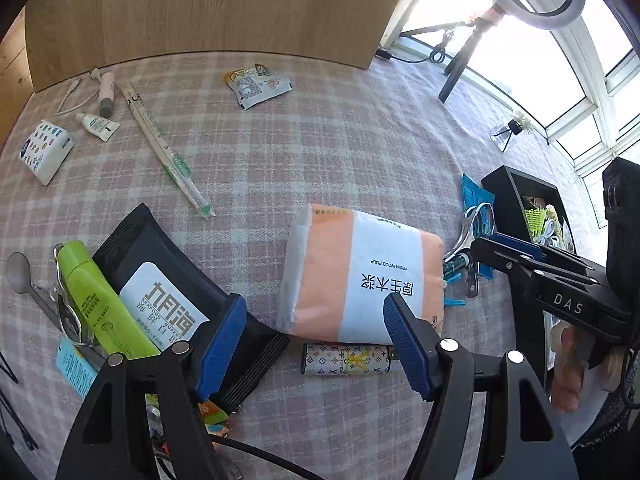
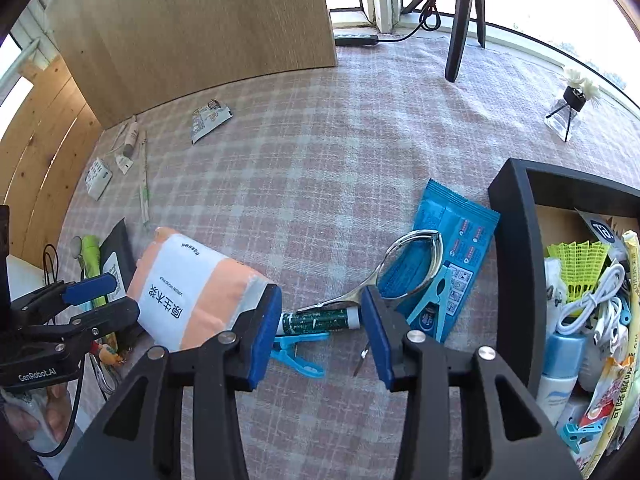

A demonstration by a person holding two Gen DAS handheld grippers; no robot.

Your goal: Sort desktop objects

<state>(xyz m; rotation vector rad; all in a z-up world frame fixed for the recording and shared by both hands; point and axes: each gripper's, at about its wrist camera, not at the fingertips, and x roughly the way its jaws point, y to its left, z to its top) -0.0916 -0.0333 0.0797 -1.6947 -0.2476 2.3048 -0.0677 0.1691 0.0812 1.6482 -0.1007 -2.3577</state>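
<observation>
pink plaid tablecloth [image 1: 320,140] by window [image 1: 520,60]; both hand-held grippers [image 1: 316,336] [image 2: 322,320] agape, empty

Tabletop [image 1: 320,128] layout: tissue pack [image 1: 360,272] at centre; wipes pouch [image 1: 168,296] and tube [image 1: 100,304] to its left; patterned cylinder [image 1: 346,359] just before it; tongs [image 2: 400,268] lying on a sachet [image 2: 452,248] to its right; storage box [image 2: 514,264] farthest right, holding a shuttlecock [image 2: 576,268] and cable [image 2: 592,304].
</observation>
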